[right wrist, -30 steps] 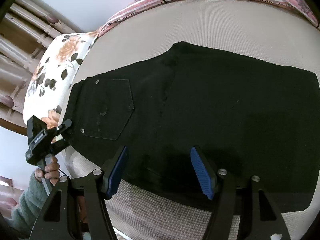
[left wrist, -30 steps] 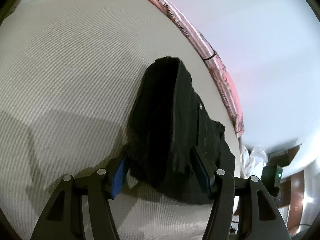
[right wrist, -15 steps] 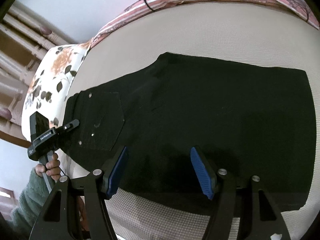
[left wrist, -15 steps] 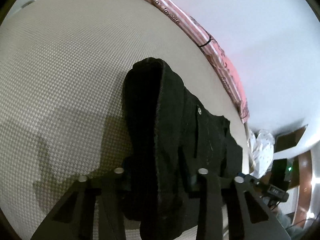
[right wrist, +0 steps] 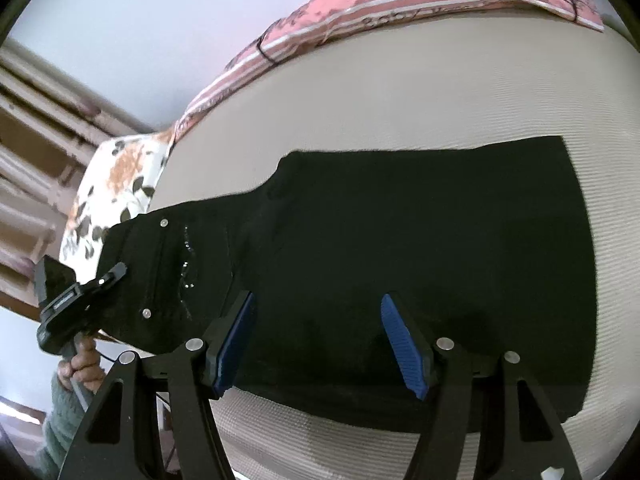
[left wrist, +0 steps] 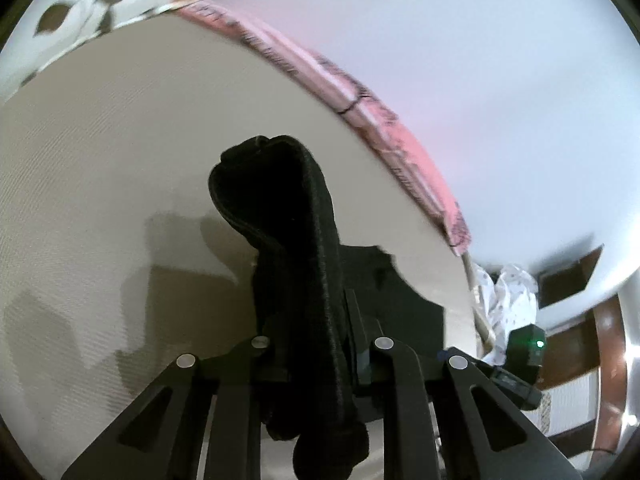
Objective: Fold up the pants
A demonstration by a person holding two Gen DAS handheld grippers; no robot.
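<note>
Black pants (right wrist: 400, 248) lie flat across a beige mattress (right wrist: 440, 100), waistband toward a floral pillow (right wrist: 120, 184) at the far left. The left gripper (left wrist: 316, 360) is closing on a bunched fold of the waistband end (the fabric stands up between its jaws, raised off the mattress). The right gripper (right wrist: 320, 344) hovers over the near edge of the pants, blue pads (right wrist: 400, 344) spread apart with nothing between them. A pink striped blanket (right wrist: 360, 16) lines the far side.

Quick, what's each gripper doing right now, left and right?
Left gripper: jaws closing, clamped on a bunched edge of the black pants.
Right gripper: open, holding nothing, poised over the pants.
</note>
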